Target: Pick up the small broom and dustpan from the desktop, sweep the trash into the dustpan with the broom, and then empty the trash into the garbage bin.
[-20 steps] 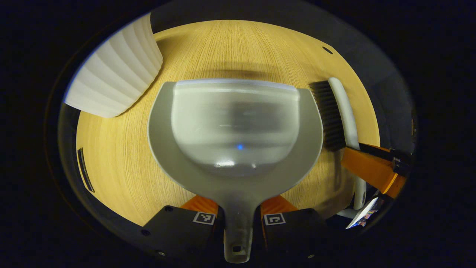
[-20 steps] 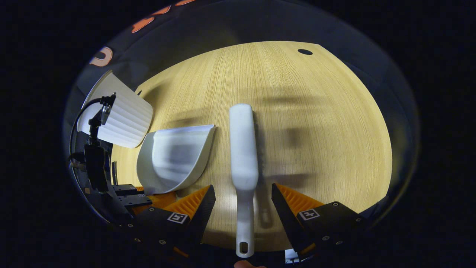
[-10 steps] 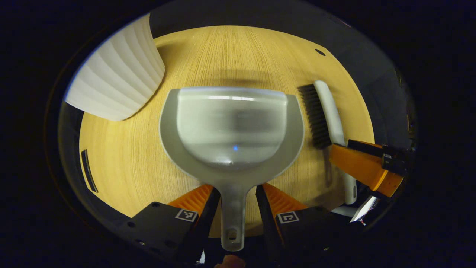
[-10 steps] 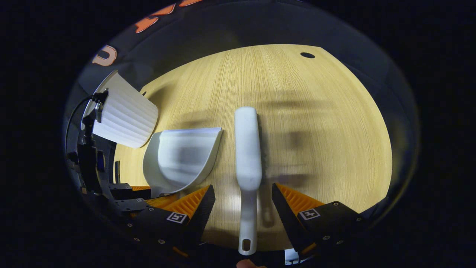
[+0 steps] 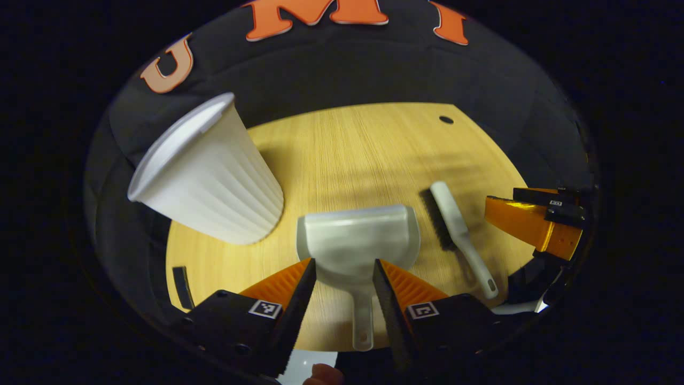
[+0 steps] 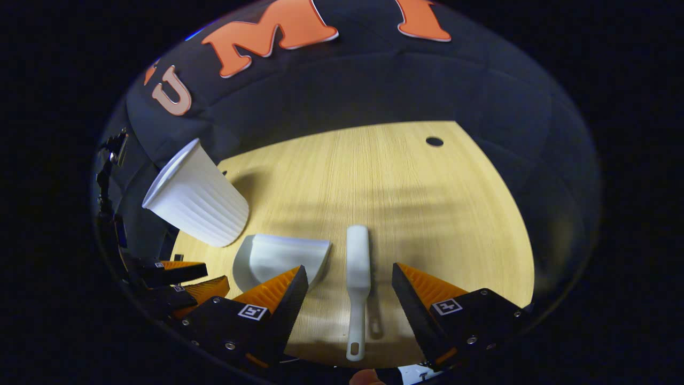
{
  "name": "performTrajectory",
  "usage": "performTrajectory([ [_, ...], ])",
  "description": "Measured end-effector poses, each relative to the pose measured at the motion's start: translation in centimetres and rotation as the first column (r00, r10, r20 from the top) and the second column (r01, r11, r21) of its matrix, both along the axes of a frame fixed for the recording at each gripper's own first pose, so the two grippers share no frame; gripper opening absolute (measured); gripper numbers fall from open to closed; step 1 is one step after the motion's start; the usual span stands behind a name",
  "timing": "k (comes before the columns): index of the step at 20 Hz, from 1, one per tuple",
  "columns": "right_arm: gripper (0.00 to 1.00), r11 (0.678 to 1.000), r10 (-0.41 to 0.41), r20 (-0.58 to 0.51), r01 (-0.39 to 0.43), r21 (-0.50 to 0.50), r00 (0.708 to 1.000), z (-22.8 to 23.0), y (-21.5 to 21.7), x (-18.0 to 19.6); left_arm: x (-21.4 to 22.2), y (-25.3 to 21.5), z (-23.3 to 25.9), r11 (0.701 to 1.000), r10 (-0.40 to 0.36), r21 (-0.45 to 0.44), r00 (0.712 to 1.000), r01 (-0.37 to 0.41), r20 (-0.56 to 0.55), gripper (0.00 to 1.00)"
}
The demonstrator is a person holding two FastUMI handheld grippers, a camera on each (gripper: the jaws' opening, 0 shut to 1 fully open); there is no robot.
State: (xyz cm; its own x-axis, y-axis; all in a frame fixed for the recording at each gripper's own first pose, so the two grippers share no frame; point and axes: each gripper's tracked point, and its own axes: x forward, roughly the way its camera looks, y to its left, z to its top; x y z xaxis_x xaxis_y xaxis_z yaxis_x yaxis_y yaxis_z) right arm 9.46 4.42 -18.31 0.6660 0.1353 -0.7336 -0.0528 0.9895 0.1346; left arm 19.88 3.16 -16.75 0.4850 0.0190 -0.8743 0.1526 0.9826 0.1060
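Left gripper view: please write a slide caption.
Open left gripper straddles the dustpan handle; broom beside it on the desk.

Round hole in wooden tabletop

Ribbed orange tongs on black screwed blocks bearing square markers.

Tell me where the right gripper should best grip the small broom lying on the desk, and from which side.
Grip the broom on its narrow handle, coming down from above along its length. The handle points at the right gripper, whose open fingers already straddle it. It is slimmer than the wide head, and the bristles face sideways toward the dustpan, so the handle's flanks are free.
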Motion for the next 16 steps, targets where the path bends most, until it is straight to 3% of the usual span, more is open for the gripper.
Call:
performTrajectory([
  [2,0.96,1.000,-0.004,0.083,0.004,-0.003,0.997,3.2,0.0,0.8,3.2,0.1,2.3,1.000,0.005,-0.012,0.991,-0.003,0.133,0.84],
  [4,0.96,1.000,-0.013,0.198,0.017,-0.016,0.980,6.5,-0.1,2.0,4.0,1.0,2.4,0.998,0.036,-0.068,0.964,-0.019,0.265,0.81],
  [6,0.95,0.999,-0.021,0.324,0.034,-0.035,0.946,10.0,-0.4,2.8,5.3,3.8,6.2,0.994,0.070,-0.104,0.910,-0.029,0.410,0.81],
  [10,0.95,0.997,-0.038,0.528,0.069,-0.040,0.848,16.3,-1.3,2.6,6.8,7.2,10.1,0.989,0.105,-0.147,0.766,-0.014,0.634,0.82],
  [13,0.95,0.995,-0.032,0.666,0.086,-0.048,0.745,19.8,-1.7,2.2,6.7,8.5,14.0,0.987,0.103,-0.159,0.625,0.034,0.774,0.82],
  [16,0.95,0.993,-0.019,0.758,0.101,-0.062,0.652,21.9,-2.7,1.2,4.9,8.8,16.2,0.986,0.122,-0.161,0.526,0.029,0.842,0.83],
])
